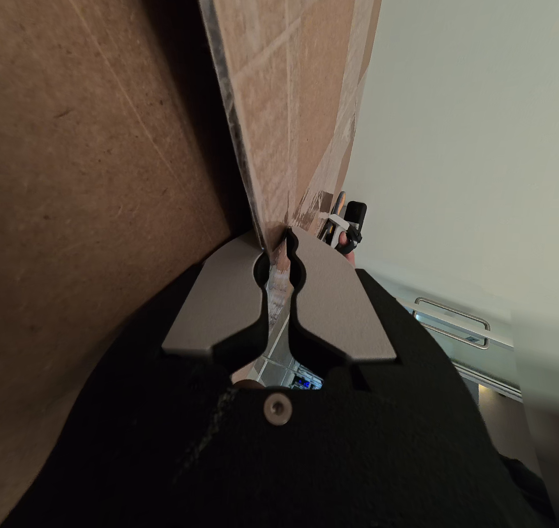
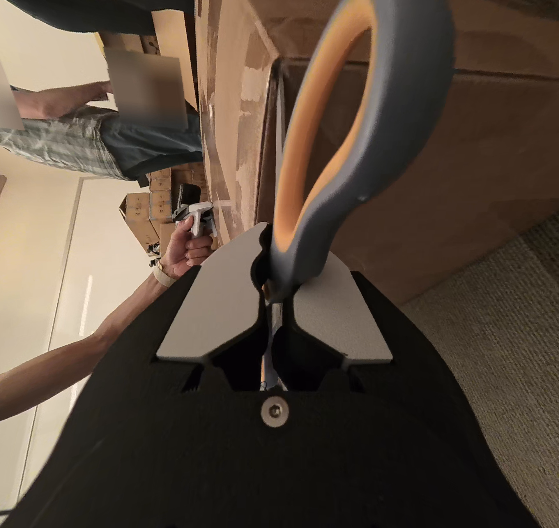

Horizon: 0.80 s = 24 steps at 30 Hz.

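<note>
Cardboard box flap [image 1: 284, 113]: brown, scuffed, crossed by strips of clear tape with torn whitish patches; its lower edge is pinched between the closed left tongs [image 1: 276, 241]; the box interior wall [image 1: 99, 126] fills the left of that view.

Scissors [image 2: 357, 138]: large grey loop handle with orange inner lining, gripped at its base by the closed right tongs [image 2: 266, 241]; a thin blade [image 2: 279, 113] runs forward along the box's edge.

Left wrist view only: pale wall, metal handle [image 1: 453, 322] on a white panel, and the right tongs seen far off beside the flap.

Right wrist view only: the box's outside [image 2: 453, 198] resting on grey carpet [image 2: 484, 347]; the left tongs [image 2: 201, 210] in a hand [image 2: 184, 253] touching the flap; stacked cartons [image 2: 151, 207] behind; a person in plaid shorts [image 2: 69, 144].
</note>
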### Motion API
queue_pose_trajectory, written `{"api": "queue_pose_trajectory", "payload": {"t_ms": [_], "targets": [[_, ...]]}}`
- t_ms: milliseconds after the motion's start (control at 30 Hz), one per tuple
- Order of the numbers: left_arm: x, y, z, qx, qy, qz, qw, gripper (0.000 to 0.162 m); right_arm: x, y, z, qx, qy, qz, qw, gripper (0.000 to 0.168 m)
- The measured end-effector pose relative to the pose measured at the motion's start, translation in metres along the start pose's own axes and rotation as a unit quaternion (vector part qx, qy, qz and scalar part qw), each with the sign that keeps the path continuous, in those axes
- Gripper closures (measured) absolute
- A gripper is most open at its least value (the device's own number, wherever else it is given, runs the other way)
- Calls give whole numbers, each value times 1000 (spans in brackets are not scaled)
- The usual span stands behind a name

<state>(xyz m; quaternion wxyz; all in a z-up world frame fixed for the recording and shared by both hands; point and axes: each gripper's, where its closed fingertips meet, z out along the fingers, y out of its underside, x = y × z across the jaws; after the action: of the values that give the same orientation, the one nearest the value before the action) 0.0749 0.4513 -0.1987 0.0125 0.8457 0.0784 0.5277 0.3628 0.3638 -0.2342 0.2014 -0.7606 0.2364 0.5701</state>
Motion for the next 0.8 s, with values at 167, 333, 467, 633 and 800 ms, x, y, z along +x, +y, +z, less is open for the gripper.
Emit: {"api": "queue_pose_trajectory", "payload": {"t_ms": [167,333,467,633,800], "targets": [[0,0,0,-6,-2,-3,1000,154,1,15,-1,-4,-14,7,1000,163],[0,0,0,-5,0,1,1000,154,2,14,2,-8,-32,20,999,163],[0,0,0,-6,0,3,1000,154,-2,14,6,-1,-44,31,999,164],[0,0,0,-6,2,10,1000,154,9,15,8,-11,-2,-24,1000,162],[0,0,-1,-6,0,5,1000,154,-3,16,13,19,-6,-36,999,163]]}}
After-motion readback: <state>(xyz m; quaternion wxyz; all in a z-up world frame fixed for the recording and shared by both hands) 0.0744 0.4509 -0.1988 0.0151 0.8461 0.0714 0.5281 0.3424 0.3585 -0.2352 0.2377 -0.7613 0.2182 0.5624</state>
